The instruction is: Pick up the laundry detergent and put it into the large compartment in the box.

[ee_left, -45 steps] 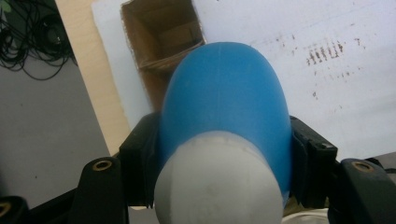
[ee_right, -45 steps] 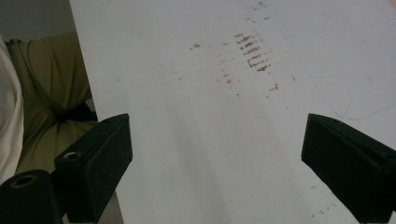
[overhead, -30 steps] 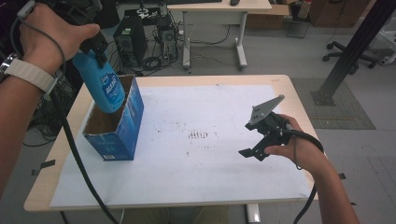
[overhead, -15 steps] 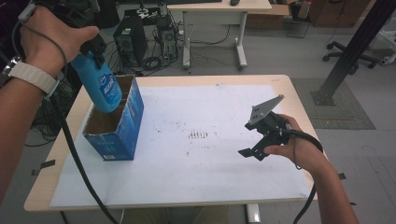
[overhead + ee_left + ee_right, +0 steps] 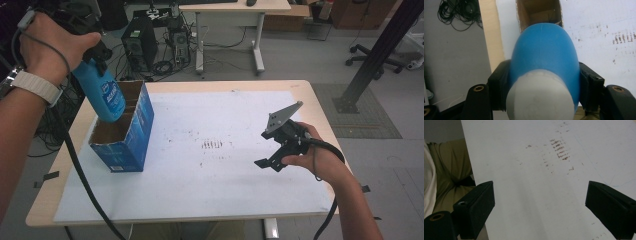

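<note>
Two hand-held grippers are at work over the bench (image 5: 310, 90). At the far left corner the left hand-held gripper (image 5: 544, 85) is clamped on a blue bottle (image 5: 102, 95) (white cap toward the camera in the left gripper view), held tilted above the open top of a blue cardboard box (image 5: 125, 137), its lower end just at the opening. At the right side, the right hand-held gripper (image 5: 539, 207) has its jaws wide apart above the white sheet (image 5: 225, 190), holding nothing.
</note>
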